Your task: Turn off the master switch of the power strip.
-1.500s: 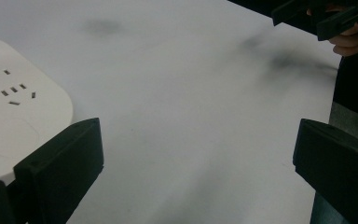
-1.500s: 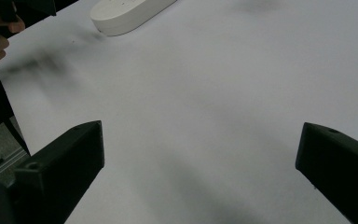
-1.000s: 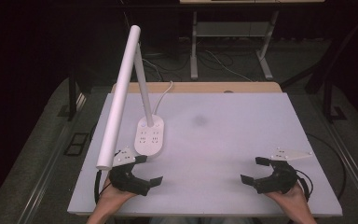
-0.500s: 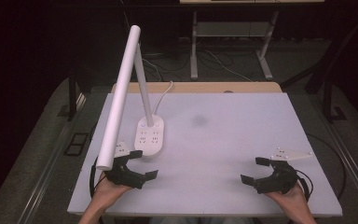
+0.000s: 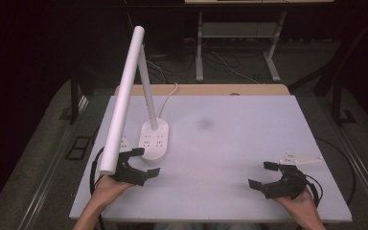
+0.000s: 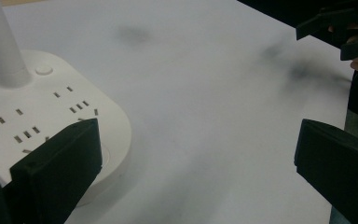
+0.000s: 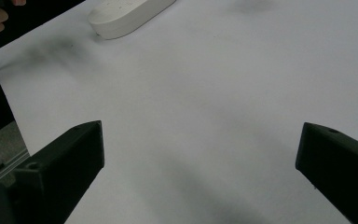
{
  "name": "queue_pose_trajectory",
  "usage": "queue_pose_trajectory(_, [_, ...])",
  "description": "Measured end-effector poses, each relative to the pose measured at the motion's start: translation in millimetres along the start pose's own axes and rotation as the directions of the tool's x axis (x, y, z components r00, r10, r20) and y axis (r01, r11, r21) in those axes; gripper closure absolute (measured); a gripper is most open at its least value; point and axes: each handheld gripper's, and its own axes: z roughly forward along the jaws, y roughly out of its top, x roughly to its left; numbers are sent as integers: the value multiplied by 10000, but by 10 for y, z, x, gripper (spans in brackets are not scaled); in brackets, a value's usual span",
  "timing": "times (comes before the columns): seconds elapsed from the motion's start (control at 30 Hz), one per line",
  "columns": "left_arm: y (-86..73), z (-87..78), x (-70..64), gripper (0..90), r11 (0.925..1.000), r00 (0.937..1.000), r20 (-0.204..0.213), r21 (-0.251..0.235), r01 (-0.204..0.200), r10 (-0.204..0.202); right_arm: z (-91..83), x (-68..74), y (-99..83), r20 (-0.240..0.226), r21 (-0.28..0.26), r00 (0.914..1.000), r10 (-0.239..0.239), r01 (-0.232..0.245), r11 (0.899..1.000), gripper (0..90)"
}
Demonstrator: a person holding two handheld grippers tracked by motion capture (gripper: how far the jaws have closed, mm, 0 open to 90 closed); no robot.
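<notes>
A white desk lamp stands at the table's left; its long tube head [image 5: 123, 96] slants down toward the front. Its flat base [image 5: 154, 138] doubles as a power strip with socket slots [image 6: 25, 135]. My left gripper [image 5: 143, 161] is open just in front of that base, one jaw over the base's near corner, nothing between the jaws. My right gripper [image 5: 266, 175] is open at the table's front right, over bare white surface. In the right gripper view the lamp base [image 7: 128, 14] lies far off at the top.
The white tabletop [image 5: 230, 143] has a faint dark smudge [image 5: 204, 123] near its middle. A wooden strip [image 5: 206, 89] runs along the far edge, with the lamp's cord [image 5: 172, 91] crossing it. Dark floor and a metal frame [image 5: 239, 33] lie beyond.
My left gripper has slid forward and a little right, closer to the lamp base. The right gripper has stayed in place.
</notes>
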Motion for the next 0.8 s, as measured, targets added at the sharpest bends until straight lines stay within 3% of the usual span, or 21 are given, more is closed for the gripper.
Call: queue_pose_trajectory(0.8, [271,-38,269,3,9984,9992,-371,552,-112,132,-18,-12,0,52,-46,10000,-18,19,10000,4])
